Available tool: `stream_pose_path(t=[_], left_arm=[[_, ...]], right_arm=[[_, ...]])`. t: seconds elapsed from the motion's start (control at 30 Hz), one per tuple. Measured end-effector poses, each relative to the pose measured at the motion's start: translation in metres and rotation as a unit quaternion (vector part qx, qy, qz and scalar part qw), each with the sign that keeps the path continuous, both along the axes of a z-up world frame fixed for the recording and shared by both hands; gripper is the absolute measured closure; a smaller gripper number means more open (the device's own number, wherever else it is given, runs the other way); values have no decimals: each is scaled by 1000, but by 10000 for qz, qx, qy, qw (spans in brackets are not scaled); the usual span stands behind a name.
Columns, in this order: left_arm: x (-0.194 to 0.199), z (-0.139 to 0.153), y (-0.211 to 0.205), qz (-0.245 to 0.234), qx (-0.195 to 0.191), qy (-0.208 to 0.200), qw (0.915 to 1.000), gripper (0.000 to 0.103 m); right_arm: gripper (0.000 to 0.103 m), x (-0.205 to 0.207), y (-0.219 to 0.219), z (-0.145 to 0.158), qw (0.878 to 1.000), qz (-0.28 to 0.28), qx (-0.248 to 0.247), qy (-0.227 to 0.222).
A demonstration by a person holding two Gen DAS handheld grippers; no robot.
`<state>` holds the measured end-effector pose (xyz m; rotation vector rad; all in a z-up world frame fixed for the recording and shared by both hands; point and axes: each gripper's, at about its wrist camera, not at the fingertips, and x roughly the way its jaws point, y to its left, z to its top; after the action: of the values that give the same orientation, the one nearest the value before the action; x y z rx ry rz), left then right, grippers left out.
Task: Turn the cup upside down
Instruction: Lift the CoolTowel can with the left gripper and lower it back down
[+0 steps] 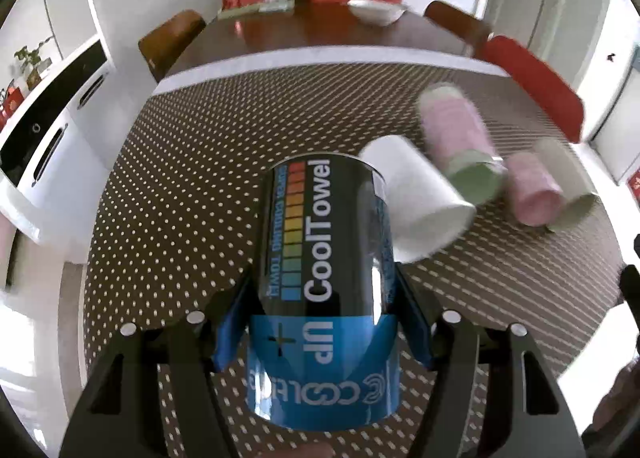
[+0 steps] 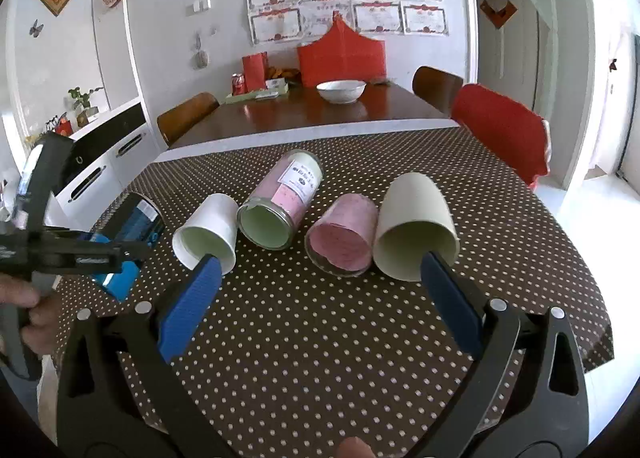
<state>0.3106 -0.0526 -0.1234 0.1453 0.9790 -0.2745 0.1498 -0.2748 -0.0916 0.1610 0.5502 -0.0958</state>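
Observation:
My left gripper [image 1: 324, 310] is shut on a black and blue "CoolTowel" cup [image 1: 324, 258], held on its side just above the dotted tablecloth; it also shows in the right wrist view [image 2: 132, 234] at the far left. My right gripper [image 2: 320, 270] is open and empty, near the front of the table. Lying on their sides in a row are a white paper cup [image 2: 206, 234], a pink-and-green jar [image 2: 280, 205], a pink cup [image 2: 344, 236] and a cream cup [image 2: 414, 225].
The brown polka-dot tablecloth [image 2: 320, 338] covers the near table. Behind it stands a wooden dining table [image 2: 304, 109] with a white bowl [image 2: 341, 91], red boxes and chairs. A red chair [image 2: 500, 129] is at the right edge.

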Motion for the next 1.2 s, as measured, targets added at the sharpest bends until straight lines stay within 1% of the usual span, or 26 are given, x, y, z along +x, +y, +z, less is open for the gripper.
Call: stream_pose_path(t=[0.07,0.1,0.13,0.2,0.33,0.47,0.73,0.93,1.0,1.1,1.17,1.2], left_arm=[[-20,10,-2,-115,-96,-116,9998,38],[-29,13,3,-165,-146,-144,9997,38],[-39,17,-2,-241,-218,-181,9993,38],[-48,20,-4,-321,-310,-216,9988,38],[-70,18,-19,-419,-502,-164,9977,38],[-79,5,-37,-527,-552,-59,9971,38],[-72,-29,-68,-555,-490,258,9969,38],[-61,-51,-77,-546,-401,509,9964,37],[-63,-51,-79,-544,-366,431,9969,37],[-67,-43,-81,-499,-179,193,9984,32],[-69,-36,-81,-524,-202,87,9984,31],[-71,-34,-79,-538,-212,56,9983,29]], right_arm=[[6,-10,-3,3,9999,-81,4,-59],[6,-15,-5,4,9999,-124,-4,-89],[6,-20,-7,4,9998,-163,-6,-117],[6,-30,-11,5,9996,-232,0,-151],[6,-48,-18,6,9992,-341,-30,-209],[6,-56,-24,2,9989,-430,12,-191],[6,-67,-36,-6,9984,-541,59,-117],[6,-71,-39,-8,9983,-571,65,-95],[6,-72,-38,-7,9983,-571,58,-96],[6,-73,-38,-7,9984,-557,68,-105],[6,-74,-36,-6,9985,-540,65,-110],[6,-75,-35,-6,9985,-528,60,-111]])
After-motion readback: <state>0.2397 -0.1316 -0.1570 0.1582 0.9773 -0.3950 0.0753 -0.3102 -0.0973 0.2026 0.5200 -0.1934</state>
